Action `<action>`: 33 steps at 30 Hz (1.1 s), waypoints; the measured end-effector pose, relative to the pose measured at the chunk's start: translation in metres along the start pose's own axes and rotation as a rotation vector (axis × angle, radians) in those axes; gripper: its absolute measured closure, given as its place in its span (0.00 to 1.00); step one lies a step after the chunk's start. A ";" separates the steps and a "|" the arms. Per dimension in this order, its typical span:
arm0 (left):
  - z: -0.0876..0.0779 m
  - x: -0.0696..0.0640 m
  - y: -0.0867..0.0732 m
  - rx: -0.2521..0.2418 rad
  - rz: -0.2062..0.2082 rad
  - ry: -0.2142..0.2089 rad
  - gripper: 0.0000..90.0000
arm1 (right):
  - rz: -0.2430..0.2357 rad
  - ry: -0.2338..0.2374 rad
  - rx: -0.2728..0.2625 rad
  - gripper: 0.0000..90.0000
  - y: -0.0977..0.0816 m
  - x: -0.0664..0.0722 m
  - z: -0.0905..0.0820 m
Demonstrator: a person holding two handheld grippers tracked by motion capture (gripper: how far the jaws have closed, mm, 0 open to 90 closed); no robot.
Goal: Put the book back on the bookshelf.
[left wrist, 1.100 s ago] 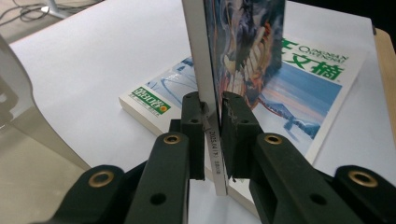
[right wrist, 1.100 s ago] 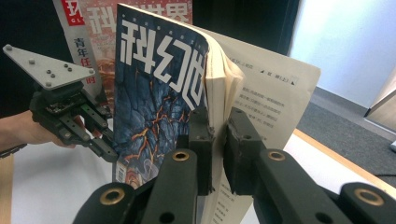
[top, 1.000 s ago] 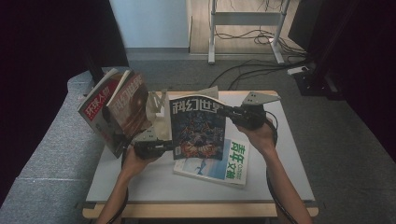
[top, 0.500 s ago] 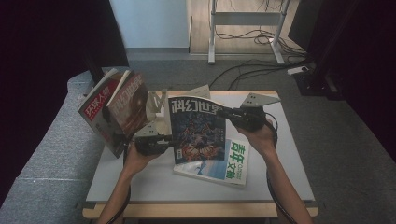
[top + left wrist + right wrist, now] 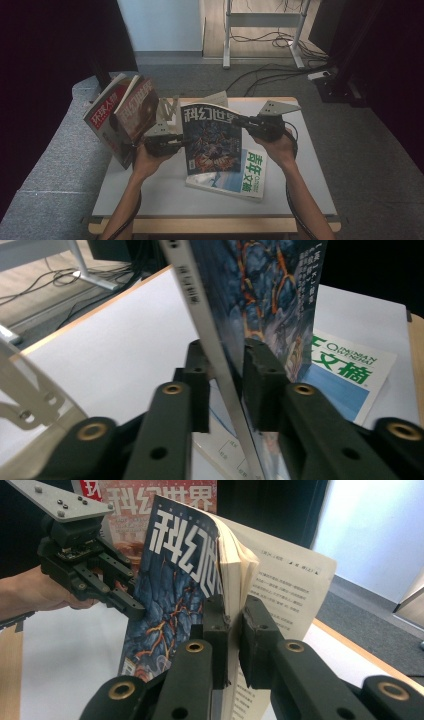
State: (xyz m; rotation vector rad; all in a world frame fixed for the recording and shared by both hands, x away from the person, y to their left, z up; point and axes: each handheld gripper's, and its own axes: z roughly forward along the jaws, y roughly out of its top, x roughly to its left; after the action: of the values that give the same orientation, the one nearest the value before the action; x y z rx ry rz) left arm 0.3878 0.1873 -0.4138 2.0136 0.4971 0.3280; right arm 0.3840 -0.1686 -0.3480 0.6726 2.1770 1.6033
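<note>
**Both grippers on the blue magazine, held upright over the table**

High view: left gripper [image 5: 176, 142] at the blue magazine's [image 5: 210, 137] left edge, right gripper [image 5: 239, 121] at its upper right edge. Magazine stands above the white table [image 5: 150, 190], cover toward the camera. Beneath it, flat on the table, a green-lettered magazine [image 5: 247, 172]. Further left, red magazines [image 5: 122, 115] lean upright off the table's left side. Grey sofa [image 5: 55, 170] to the left.

Left gripper view: jaws straddle the blue magazine [image 5: 260, 295] at its spine, the left pad against the spine side, the right pad against the cover. Jaws have just been closing, magazine between them; clenched on it. Green-lettered magazine [image 5: 345, 370] lies behind on the table [image 5: 125, 350].

Right gripper view: jaws pinch the magazine's [image 5: 170, 585] page block at the cover's edge, clamped tight. One loose page fans out right. Left gripper [image 5: 135, 611] opposite, tips at the cover's far edge, hand [image 5: 30, 592] behind it. Red magazines [image 5: 150, 500] in the background.
</note>
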 end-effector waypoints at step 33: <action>-0.018 0.003 0.050 -0.089 -0.027 -0.040 0.70 | -0.003 0.005 -0.014 0.90 0.000 0.002 -0.003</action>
State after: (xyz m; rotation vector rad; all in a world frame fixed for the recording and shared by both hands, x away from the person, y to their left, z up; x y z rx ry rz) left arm 0.3932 0.1818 -0.3615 1.9215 0.4764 0.2875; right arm 0.3814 -0.1698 -0.3469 0.6620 2.1669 1.6187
